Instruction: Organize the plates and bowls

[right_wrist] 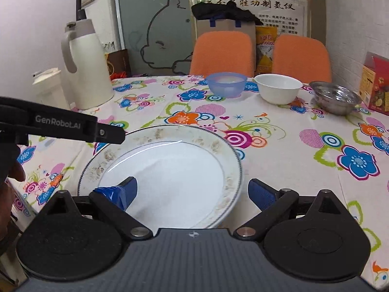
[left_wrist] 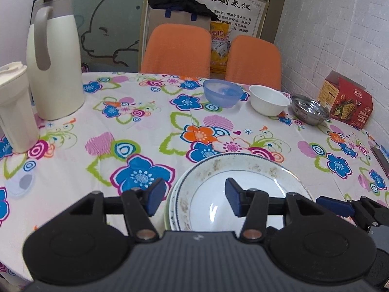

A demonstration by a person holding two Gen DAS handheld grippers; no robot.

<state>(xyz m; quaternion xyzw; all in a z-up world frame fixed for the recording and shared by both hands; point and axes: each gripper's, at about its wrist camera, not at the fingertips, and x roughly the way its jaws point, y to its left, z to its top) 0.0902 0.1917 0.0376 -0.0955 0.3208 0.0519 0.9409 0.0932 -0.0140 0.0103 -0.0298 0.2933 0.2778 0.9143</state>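
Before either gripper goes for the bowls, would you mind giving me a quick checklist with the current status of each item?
1. Left gripper open and holding nothing: ok.
2. Right gripper open and holding nothing: ok.
3. Plates stacked near the table edge: ok, at least two rims show in the left wrist view.
4. Blue bowl, white bowl and steel bowl upright, in a row, not yet nested: ok.
5. Bowls empty: cannot tell for the blue one, its inside looks cloudy.
6. Path from the plates to the bowls free of objects: ok.

plates (left_wrist: pixel 243 189): white, patterned rims, stacked upright
bowls: blue (left_wrist: pixel 222 92), white (left_wrist: pixel 269 99), steel (left_wrist: pixel 310 109), in a row beyond the plates
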